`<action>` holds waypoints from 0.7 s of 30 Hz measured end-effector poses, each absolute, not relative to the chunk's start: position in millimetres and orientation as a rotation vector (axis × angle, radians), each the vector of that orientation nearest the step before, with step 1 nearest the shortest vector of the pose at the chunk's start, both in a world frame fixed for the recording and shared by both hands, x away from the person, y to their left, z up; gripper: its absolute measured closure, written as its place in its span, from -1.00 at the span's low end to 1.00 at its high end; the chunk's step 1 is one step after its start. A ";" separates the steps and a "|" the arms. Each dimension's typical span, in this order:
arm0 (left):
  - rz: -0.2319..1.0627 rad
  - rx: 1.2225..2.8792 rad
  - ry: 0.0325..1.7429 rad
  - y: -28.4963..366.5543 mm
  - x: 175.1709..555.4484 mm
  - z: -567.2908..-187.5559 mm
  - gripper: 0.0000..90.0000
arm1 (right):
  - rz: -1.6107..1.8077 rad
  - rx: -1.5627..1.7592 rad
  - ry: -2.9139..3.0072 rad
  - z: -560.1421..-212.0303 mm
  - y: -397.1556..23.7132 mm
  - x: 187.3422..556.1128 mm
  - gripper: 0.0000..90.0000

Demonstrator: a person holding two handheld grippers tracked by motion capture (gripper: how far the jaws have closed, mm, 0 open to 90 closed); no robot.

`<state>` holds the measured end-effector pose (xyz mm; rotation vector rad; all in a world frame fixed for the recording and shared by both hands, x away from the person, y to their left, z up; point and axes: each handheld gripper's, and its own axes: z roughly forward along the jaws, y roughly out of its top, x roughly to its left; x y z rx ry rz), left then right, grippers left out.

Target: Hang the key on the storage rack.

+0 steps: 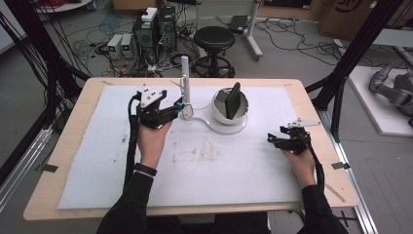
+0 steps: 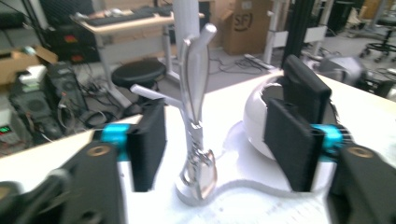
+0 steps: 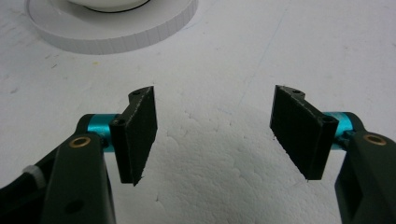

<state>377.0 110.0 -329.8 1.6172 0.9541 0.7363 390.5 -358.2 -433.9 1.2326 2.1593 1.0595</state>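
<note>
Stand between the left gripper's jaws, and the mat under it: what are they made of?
Stand: looks like polished metal or chrome-plated plastic; it has a mirror-like sheen with bright streaks along the stem, so I can't say which. Mat: looks like white foam sheet; matte, with a pebbled, beaded grain seen close up in the right gripper view.

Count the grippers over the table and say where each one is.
2. The left gripper is at the white stand, its open jaws on either side of the stand's stem. The right gripper hovers open over the white mat, right of the white bowl.
</note>
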 end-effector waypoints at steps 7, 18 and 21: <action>0.680 1.643 0.956 116.9 372.0 -328.9 -0.41 | 1.053 1.232 2.159 -433.9 -357.5 390.1 -0.28; 0.659 1.664 0.936 127.0 359.9 -323.9 -0.52 | 1.052 1.229 2.157 -433.8 -357.9 390.5 -0.28; 0.663 1.673 0.937 128.7 358.5 -323.1 -0.53 | 1.055 1.230 2.155 -433.9 -358.1 390.5 -0.28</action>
